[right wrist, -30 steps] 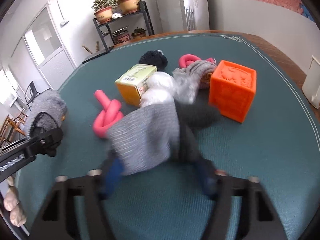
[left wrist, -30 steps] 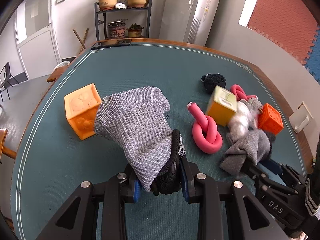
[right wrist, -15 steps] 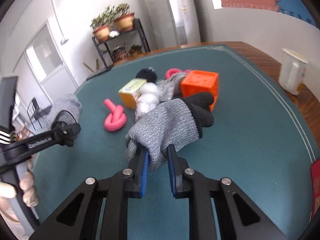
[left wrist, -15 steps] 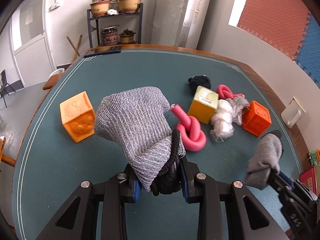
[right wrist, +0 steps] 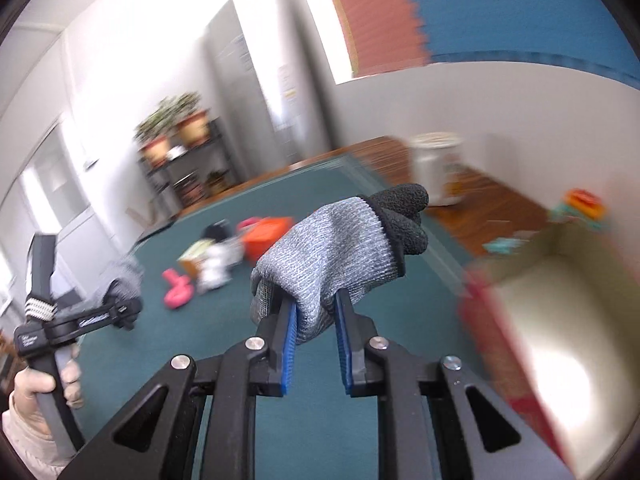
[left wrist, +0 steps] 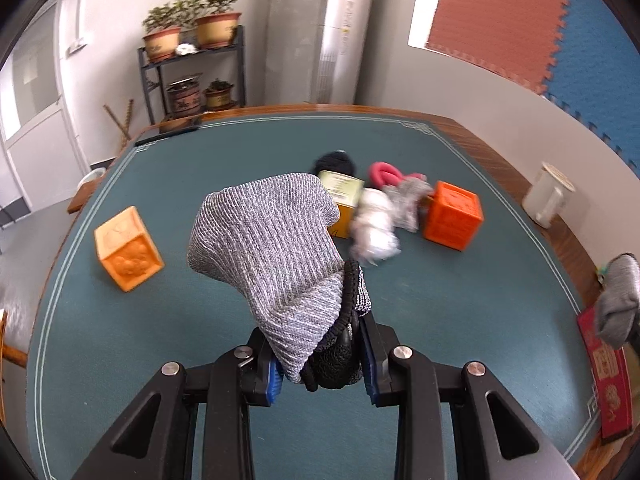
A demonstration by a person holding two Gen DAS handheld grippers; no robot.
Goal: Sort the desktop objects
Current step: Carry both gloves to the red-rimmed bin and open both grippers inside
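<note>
The left gripper (left wrist: 320,364) is clamping a grey knit glove (left wrist: 276,248) by its dark cuff end, the body of the glove standing up above the jaws and hiding part of the green table (left wrist: 120,340) behind it. The right gripper (right wrist: 316,344) is pinching a second grey glove (right wrist: 332,252) near its wrist, with the black fingertips pointing away toward the table edge; this view is blurring heavily, so the hand is likely swinging. Just off to its right a pale open container (right wrist: 552,320) is showing, too smeared to identify.

Farther out on the felt, an orange cube (left wrist: 128,248) is sitting alone on the left. Beyond it, a cluster is lying together: a yellow box (left wrist: 346,200), a white fluffy bundle (left wrist: 374,228), a pink foam twist (left wrist: 384,172), a black ball of yarn (left wrist: 334,162) and a second orange cube (left wrist: 452,220).

The risk appears to be in the right grip: only a narrow fold is sitting between the pads, so a fast swing could be shaking the glove loose short of the container. The tall left glove is also blocking the view ahead.
</note>
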